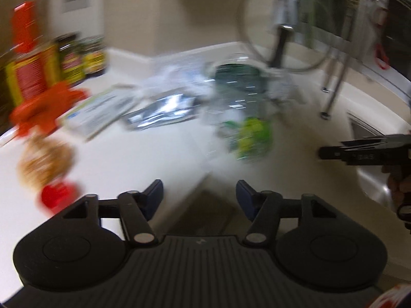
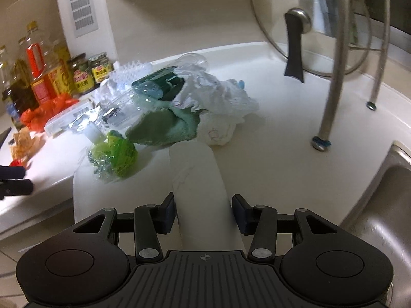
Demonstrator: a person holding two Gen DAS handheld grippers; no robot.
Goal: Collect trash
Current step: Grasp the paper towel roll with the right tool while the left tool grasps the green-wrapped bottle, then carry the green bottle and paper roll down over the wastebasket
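Note:
A heap of trash lies on the white counter (image 2: 282, 138): a crumpled green wrapper (image 2: 115, 156), a green cloth (image 2: 164, 128), white crumpled paper (image 2: 218, 97), a clear bottle with a dark green label (image 2: 159, 84) and a flat box (image 2: 66, 118). My right gripper (image 2: 203, 200) is shut on a white tube (image 2: 197, 174) that points toward the heap. In the blurred left wrist view, my left gripper (image 1: 199, 187) hangs open over the counter's front edge with nothing between its fingers. The green wrapper (image 1: 251, 138) and a silver pouch (image 1: 159, 113) lie ahead of it.
Oil bottles (image 2: 38, 77) and jars (image 2: 90, 73) line the back left, with an orange bag (image 2: 46, 113) in front of them. A glass lid (image 2: 308, 25) leans on a metal rack (image 2: 334, 77) at the back right. A steel sink (image 2: 385, 218) opens on the right.

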